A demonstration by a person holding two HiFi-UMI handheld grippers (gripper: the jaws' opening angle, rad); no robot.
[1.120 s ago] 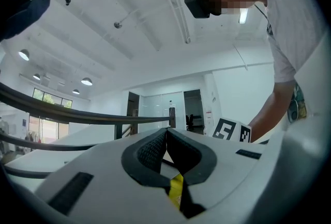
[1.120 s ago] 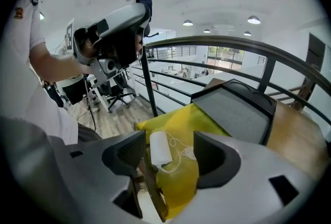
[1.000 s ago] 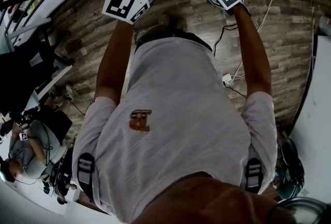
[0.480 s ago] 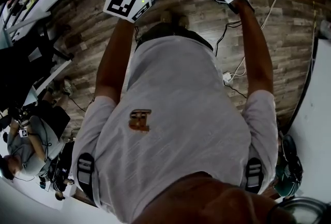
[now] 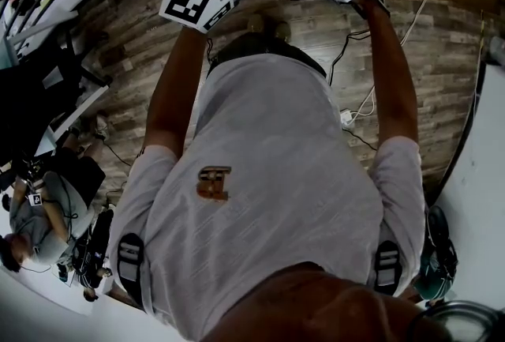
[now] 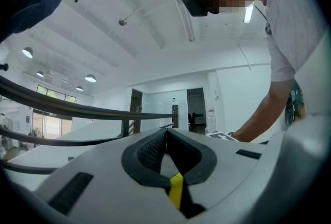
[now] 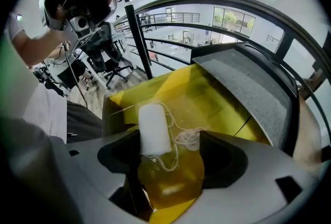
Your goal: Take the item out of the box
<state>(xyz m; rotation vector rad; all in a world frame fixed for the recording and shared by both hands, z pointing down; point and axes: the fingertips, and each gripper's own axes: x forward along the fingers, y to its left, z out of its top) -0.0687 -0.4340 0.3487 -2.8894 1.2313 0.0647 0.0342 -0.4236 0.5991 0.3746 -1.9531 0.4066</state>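
Retrieval is at the reach-in stage. The right gripper [image 7: 168,158] points steeply down into the open yellow box [image 7: 222,99]. Its jaws have just been opening and stand wide apart, with the item [image 7: 154,130] between them and no pad pressing on it. The left gripper [image 6: 166,132] has its jaws closed together on nothing and faces out into the room, away from the work. To do this step well, the right gripper should be centred first, since the item sits nearer one jaw than the other. It should then sink until both pads flank a firm section. The straight-sided cap looks the surer seat, as the rounded body below would probably slip. Closure should be gentle, and the lift should run straight up, clear of the box walls. The item stands upright inside the box, directly ahead of the right gripper. It shows a white cylindrical cap over a bulbous, translucent amber body [image 7: 173,181], apparently a small bottle. A pale string [image 7: 186,137] lies looped loosely beside the neck and could snag.
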